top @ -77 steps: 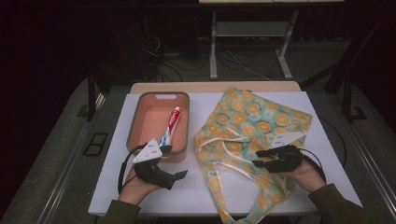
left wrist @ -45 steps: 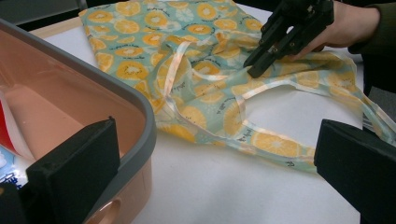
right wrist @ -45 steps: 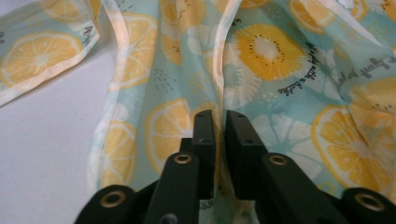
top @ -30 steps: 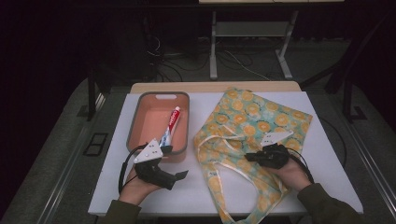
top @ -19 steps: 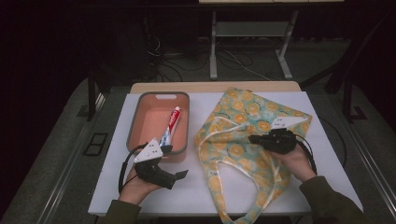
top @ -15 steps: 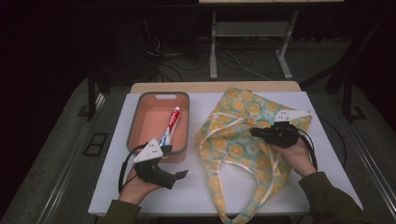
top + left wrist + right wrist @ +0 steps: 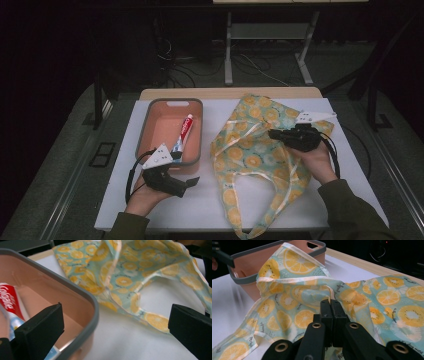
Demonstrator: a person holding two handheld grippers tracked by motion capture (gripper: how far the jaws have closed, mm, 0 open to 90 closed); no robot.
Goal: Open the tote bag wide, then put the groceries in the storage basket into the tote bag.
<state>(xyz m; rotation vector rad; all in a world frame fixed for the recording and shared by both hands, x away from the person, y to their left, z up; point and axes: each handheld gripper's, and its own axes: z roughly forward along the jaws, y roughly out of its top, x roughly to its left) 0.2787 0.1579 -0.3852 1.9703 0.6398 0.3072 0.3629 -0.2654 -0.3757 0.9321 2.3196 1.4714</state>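
A fabric tote bag (image 7: 250, 150) printed with lemon slices lies on the white table (image 7: 215, 112), right of a salmon tray (image 7: 162, 107) with a grey rim. A red and white toothpaste tube (image 7: 184, 132) lies in the tray. My right gripper (image 7: 278, 134) is shut on a fold of the bag's upper layer (image 7: 329, 293) and holds it lifted off the table. My left gripper (image 7: 183, 181) rests near the tray's front corner. Its jaws stand wide open with nothing between them, one by the tray rim (image 7: 82, 293), the other toward the bag (image 7: 120, 277).
The bag's straps (image 7: 260, 220) trail toward the table's front edge. A wooden strip (image 7: 230, 93) borders the table's far side, with a metal frame and cables (image 7: 250, 62) on the dark floor behind. Bare white surface (image 7: 200, 205) lies between the left hand and the bag.
The right gripper has risen and pulled back to the right with the bag's fabric in it, lifting the upper layer and bunching the bag. The left gripper has stayed put.
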